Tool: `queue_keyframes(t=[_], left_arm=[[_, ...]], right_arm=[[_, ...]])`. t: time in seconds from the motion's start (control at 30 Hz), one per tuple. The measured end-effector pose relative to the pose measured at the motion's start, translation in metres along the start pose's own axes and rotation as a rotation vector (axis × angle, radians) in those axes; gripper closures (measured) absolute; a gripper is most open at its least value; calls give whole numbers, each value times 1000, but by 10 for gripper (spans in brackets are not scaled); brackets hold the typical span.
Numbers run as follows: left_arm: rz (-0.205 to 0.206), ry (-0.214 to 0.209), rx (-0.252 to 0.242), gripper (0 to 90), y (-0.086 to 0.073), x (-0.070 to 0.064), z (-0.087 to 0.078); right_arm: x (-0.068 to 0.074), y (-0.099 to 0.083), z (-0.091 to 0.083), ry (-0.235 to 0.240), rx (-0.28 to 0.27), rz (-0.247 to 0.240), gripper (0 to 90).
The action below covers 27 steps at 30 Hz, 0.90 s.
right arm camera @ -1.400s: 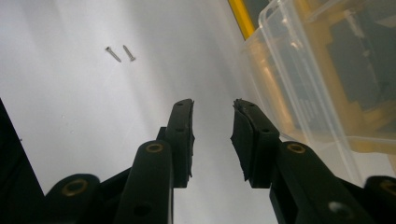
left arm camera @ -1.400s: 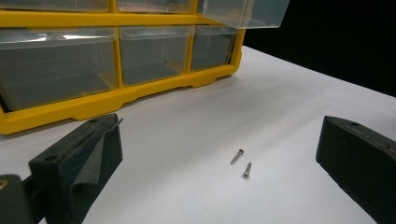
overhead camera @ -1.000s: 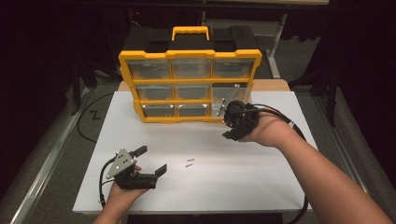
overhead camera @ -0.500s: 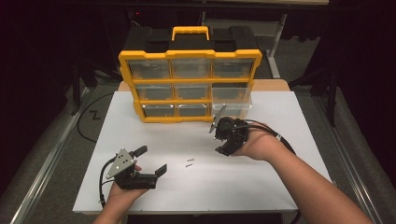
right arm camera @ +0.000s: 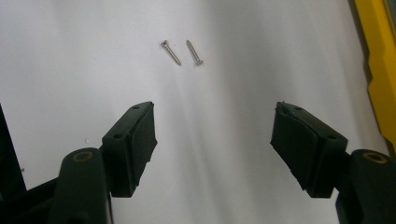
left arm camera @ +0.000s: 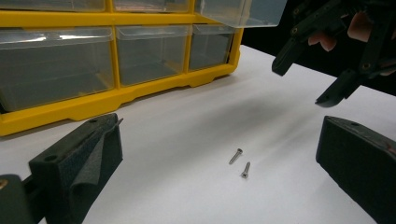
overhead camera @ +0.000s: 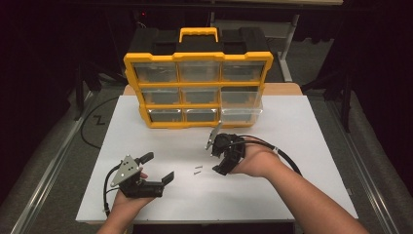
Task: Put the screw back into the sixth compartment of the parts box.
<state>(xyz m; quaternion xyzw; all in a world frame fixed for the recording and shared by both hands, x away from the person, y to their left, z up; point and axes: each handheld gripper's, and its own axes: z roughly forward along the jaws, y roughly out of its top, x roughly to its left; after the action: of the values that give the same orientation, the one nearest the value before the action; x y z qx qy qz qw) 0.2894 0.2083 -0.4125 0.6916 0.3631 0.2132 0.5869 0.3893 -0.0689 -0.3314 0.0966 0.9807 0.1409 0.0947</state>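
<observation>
Right gripper (right arm camera: 212, 130), jaws spread and empty, shows two screws (right arm camera: 181, 52) just ahead; the high view adds the left gripper (overhead camera: 158, 167), also released, bare table (overhead camera: 292, 195) around.

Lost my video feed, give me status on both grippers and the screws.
Right gripper open, empty, poised near two small metal screws. Left gripper open, idle. Screws loose on white table; path unobstructed.
</observation>
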Motion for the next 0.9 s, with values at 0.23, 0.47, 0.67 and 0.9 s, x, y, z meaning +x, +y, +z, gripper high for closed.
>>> queue_keyframes(t=[0.23,0.47,0.67,0.9], left_arm=[[0,0,-1,11,0,0,0],[0,0,1,11,0,1,0],[0,1,0,11,0,1,-1],[0,0,0,11,0,1,-1]], right_arm=[[5,7,19,31,-17,-15,359],[13,12,39,54,-7,-51,391],[16,17,50,66,-9,-57,438],[15,24,57,88,-16,-66,523]])
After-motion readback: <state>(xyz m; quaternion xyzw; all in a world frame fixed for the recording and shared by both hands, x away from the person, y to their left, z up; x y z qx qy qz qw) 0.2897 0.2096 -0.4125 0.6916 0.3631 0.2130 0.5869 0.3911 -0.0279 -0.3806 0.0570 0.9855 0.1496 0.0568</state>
